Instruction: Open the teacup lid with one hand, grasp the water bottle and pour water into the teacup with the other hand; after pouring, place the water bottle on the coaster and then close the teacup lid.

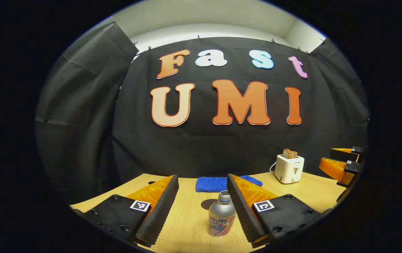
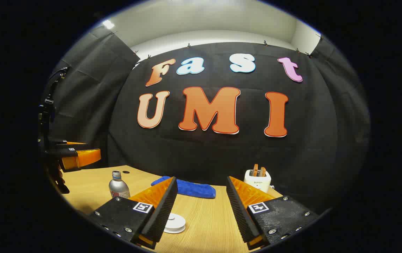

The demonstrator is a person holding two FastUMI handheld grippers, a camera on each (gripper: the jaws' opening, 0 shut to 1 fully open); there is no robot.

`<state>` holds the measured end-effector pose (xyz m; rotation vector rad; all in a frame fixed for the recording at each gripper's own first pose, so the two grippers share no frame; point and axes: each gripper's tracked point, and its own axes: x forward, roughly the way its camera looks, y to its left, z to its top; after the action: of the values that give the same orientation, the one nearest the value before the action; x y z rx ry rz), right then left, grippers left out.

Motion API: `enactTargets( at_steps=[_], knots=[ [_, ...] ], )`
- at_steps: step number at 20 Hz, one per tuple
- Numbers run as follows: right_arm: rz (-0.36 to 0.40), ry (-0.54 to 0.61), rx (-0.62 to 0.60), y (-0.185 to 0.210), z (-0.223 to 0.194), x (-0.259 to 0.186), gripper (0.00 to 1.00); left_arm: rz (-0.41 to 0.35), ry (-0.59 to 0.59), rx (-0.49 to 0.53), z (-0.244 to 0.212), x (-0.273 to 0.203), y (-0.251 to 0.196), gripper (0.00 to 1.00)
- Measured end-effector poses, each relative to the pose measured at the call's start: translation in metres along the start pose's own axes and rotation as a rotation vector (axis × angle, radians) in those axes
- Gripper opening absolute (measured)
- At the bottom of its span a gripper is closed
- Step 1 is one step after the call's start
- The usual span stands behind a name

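Water bottle point(image 1: 221, 215) partly hiding behind the left gripper's point(image 1: 202, 207) right-hand finger in the left gripper view, label print too blurred to make out. Lower part of the same bottle point(image 2: 118, 189) disappearing behind the right gripper's point(image 2: 201, 211) left-hand finger in the right gripper view. Small white round object point(image 2: 175, 223) on the table point(image 2: 208, 225) peeking out half-covered from behind that finger, too obscured for telling lid from coaster. Blue cloth point(image 1: 210, 183) being overlapped at one end by a finger. Other gripper point(image 1: 341, 163) being cropped at the edge, jaw spacing unclear.
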<state>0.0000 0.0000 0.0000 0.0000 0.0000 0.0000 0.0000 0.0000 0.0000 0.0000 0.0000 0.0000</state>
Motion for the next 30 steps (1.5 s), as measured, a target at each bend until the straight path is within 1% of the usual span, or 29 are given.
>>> enactTargets(
  at_steps=[5, 7, 8, 10, 11, 12, 13, 16, 17, 20, 22, 24, 25, 27, 28, 30],
  knots=[
    [0.005, -0.003, -0.023, 0.005, -0.002, -0.001, 0.84, 0.012, 0.001, 0.002, 0.0, 0.0, 0.004, 0.93],
    [0.014, -0.002, -0.024, 0.008, -0.002, 0.001, 0.86, 0.005, -0.002, 0.002, 0.0, -0.002, 0.002, 0.91],
    [0.021, 0.001, -0.022, 0.012, -0.003, 0.001, 0.87, 0.012, -0.001, 0.005, -0.001, -0.002, 0.004, 0.93],
    [0.039, 0.011, -0.02, 0.018, -0.005, 0.002, 0.91, 0.022, -0.004, -0.006, -0.002, -0.002, 0.006, 0.89],
    [0.05, 0.024, -0.025, 0.021, -0.009, 0.003, 0.92, 0.019, -0.003, -0.006, -0.002, -0.003, 0.005, 0.93],
    [0.051, 0.03, -0.029, 0.022, -0.013, 0.002, 0.93, 0.016, -0.001, -0.003, -0.004, -0.003, 0.005, 0.91],
    [0.049, 0.033, -0.031, 0.023, -0.013, 0.003, 0.94, 0.016, 0.004, 0.0, -0.006, -0.003, 0.005, 0.93],
    [0.061, 0.046, -0.035, 0.03, -0.018, 0.005, 0.95, 0.01, 0.011, -0.003, -0.009, -0.005, 0.004, 0.93],
    [0.071, 0.049, -0.031, 0.033, -0.02, 0.006, 0.95, 0.007, 0.011, -0.002, -0.009, -0.006, 0.003, 0.92],
    [0.092, 0.068, -0.031, 0.039, -0.033, 0.012, 0.9, 0.016, 0.008, 0.013, -0.014, -0.008, 0.006, 0.93],
    [0.098, 0.103, -0.025, 0.042, -0.05, 0.02, 0.86, 0.015, 0.017, 0.021, -0.019, -0.009, 0.004, 0.93],
    [0.114, 0.176, 0.005, 0.047, -0.072, 0.024, 0.82, 0.011, 0.028, 0.02, -0.024, -0.01, 0.003, 0.94],
    [0.116, 0.215, 0.021, 0.049, -0.084, 0.025, 0.82, 0.012, 0.032, 0.021, -0.026, -0.01, 0.003, 0.94],
    [0.123, 0.241, 0.033, 0.05, -0.094, 0.03, 0.82, 0.02, 0.044, 0.023, -0.032, -0.01, 0.006, 0.93],
    [0.13, 0.245, 0.032, 0.052, -0.098, 0.032, 0.82, 0.019, 0.053, 0.021, -0.037, -0.01, 0.006, 0.89],
    [0.145, 0.259, 0.022, 0.058, -0.108, 0.035, 0.82, 0.019, 0.068, 0.018, -0.041, -0.01, 0.006, 0.93]
  ],
)
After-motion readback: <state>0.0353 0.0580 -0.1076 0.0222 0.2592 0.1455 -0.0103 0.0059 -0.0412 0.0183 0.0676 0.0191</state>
